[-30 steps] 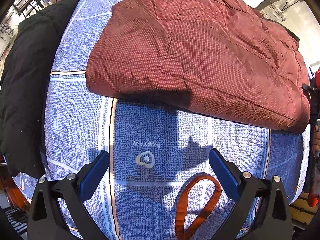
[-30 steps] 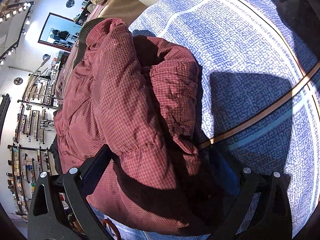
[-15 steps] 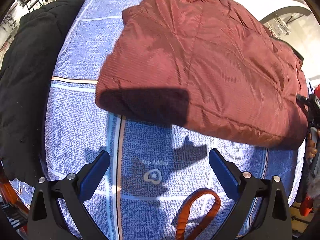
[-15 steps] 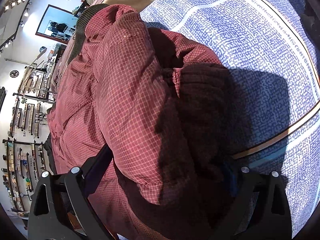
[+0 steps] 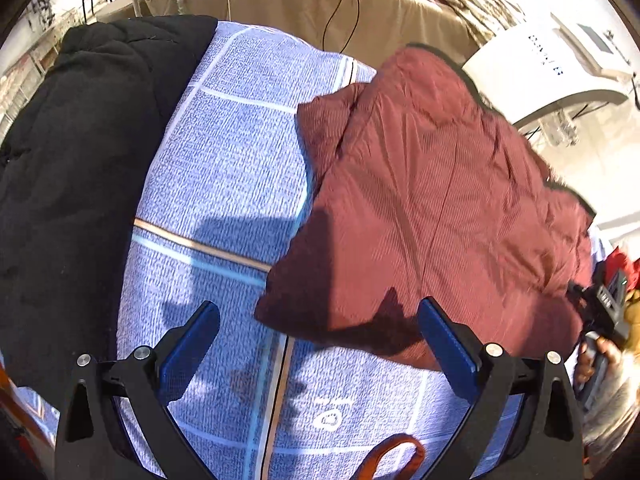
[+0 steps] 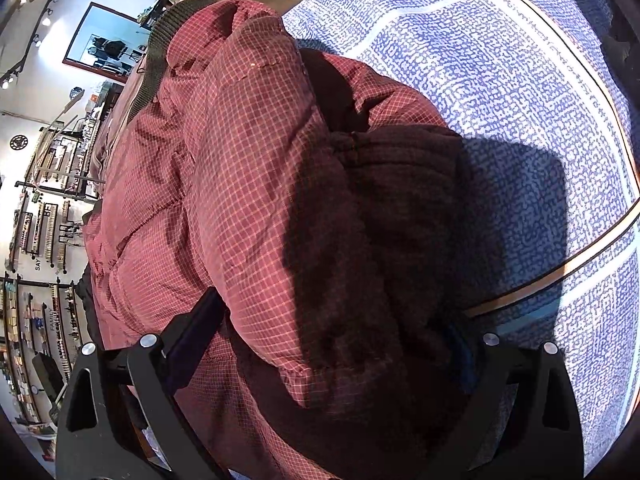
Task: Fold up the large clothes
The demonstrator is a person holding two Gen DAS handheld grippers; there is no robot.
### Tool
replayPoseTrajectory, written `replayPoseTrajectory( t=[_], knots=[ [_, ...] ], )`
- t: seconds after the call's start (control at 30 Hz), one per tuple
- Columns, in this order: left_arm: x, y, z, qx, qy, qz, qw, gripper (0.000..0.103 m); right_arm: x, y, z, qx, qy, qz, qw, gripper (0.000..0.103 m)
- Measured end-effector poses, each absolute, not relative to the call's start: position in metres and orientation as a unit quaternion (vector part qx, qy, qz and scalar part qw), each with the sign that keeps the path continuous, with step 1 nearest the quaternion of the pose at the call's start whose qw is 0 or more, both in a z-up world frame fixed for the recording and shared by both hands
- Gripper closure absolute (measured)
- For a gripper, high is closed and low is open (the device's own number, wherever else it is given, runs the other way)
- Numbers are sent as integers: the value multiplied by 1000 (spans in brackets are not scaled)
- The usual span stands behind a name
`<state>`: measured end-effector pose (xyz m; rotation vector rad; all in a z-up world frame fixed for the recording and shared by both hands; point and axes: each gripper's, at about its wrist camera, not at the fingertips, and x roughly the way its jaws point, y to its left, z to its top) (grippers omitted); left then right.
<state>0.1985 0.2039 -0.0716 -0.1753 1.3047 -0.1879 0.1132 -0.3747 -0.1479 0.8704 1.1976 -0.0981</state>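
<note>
Since the earlier frame the red jacket (image 5: 432,208) sits farther right on the blue cover (image 5: 232,168), nearer the left tongs (image 5: 320,332). Black coat (image 5: 72,168) lies leftmost. Left tongs hang spread, holding nothing. Right tongs (image 6: 332,344) straddle the jacket's bunched edge; their grip is unclear.

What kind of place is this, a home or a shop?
Probably a shop or showroom: wall racks of small goods, track spotlights and a framed mirror, with the red jacket lying on a blue patterned bedspread.
</note>
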Motion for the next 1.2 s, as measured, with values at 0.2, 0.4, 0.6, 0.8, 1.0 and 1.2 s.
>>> replayPoseTrajectory(
  t=[0.2,0.4,0.6,0.8,1.0,1.2],
  knots=[
    [222,198,-86,-80,607,-108,783,6,118,-373,-148,394,553,-48,733,8],
    [253,186,-103,-131,615,-136,766,6,122,-373,-148,392,559,-53,729,8],
    [273,174,-121,-128,633,-163,746,6,128,-369,-147,387,562,-57,728,7],
    [289,175,-139,-139,643,-176,732,6,134,-366,-148,383,566,-61,728,6],
    [299,172,-148,-150,648,-184,724,5,135,-364,-149,383,567,-62,727,6],
    [308,166,-154,-147,653,-182,721,5,137,-363,-149,382,568,-62,726,5]
  ],
)
